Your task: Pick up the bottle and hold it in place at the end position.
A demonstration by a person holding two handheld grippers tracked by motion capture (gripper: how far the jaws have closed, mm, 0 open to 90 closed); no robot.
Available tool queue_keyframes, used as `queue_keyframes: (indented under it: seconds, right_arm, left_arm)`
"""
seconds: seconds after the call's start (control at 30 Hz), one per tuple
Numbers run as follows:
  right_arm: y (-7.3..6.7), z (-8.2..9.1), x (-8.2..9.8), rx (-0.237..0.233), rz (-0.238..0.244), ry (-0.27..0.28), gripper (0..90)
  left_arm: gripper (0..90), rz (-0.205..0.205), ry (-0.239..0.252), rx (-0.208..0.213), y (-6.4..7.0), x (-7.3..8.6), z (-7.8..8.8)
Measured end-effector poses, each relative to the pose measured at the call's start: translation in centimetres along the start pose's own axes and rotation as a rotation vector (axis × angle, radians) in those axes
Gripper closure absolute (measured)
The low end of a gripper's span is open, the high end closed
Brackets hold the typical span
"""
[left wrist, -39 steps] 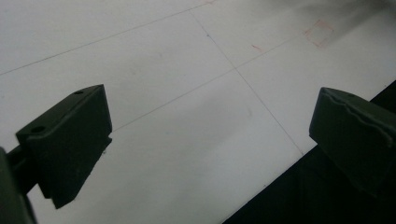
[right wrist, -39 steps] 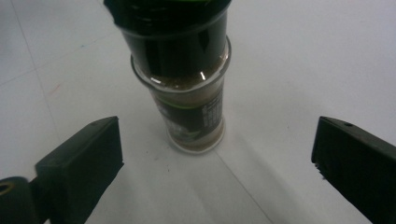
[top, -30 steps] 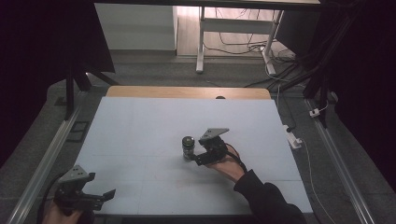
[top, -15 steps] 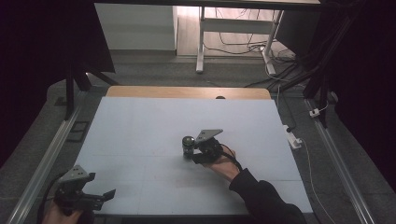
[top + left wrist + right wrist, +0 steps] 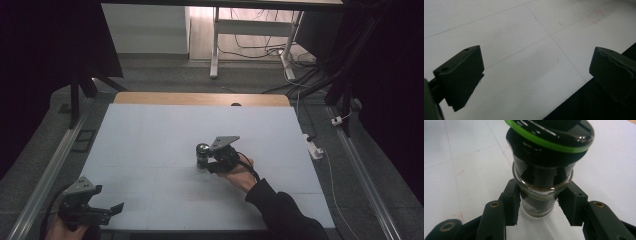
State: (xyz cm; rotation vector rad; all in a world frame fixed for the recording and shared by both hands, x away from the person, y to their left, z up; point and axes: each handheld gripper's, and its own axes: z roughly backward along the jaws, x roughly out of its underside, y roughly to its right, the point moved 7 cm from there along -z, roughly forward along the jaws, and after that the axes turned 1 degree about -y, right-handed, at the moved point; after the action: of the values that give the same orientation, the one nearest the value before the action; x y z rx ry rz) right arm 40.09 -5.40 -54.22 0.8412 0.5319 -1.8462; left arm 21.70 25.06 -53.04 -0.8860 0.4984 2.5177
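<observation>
1. Table point(image 5: 150, 145): a pale, near-white top with thin ruled lines and a few faint red marks, a wooden strip along the far edge.
2. Jar point(image 5: 202, 156): a small glass jar with a dark cap ringed in green, standing upright near the middle of the table, a little toward the right. In the right gripper view the jar point(image 5: 544, 170) shows a dark cap above a clear glass neck and body with a brownish line of contents.
3. Right gripper point(image 5: 212, 162): held in the person's right hand point(image 5: 240, 172), reaching in from the right side at the jar. Its jaws have just been closing, and now the pads point(image 5: 512, 201) press on the glass on both sides below the cap; the jar is gripped while standing on the table.
4. Left gripper point(image 5: 112, 210): held low at the near left corner of the table, well apart from the jar. Its jaws stand wide apart with only bare tabletop between them.
5. Floor beyond the table: grey carpet, a white desk leg point(image 5: 215, 45) and loose cables.
</observation>
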Motion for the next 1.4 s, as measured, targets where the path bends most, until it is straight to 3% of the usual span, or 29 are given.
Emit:
queue_keyframes:
  seconds: [0.4, 0.83, 1.4]
  right_arm:
    - [1.7, 0.2, -1.3, 0.028, 0.016, -0.007, 52.7]
    - [4.1, -1.4, -1.7, 0.052, -0.010, -0.028, 52.7]
    - [4.7, -3.0, -1.6, 0.031, -0.007, -0.027, 52.7]
  left_arm:
    - [0.8, 0.001, 0.000, 0.001, 0.0, 0.0, 0.0]
    - [0.8, 0.004, -0.001, 0.007, 0.0, 0.0, 0.0]
    - [0.8, 0.006, 0.000, 0.010, -0.1, 0.0, 0.0]
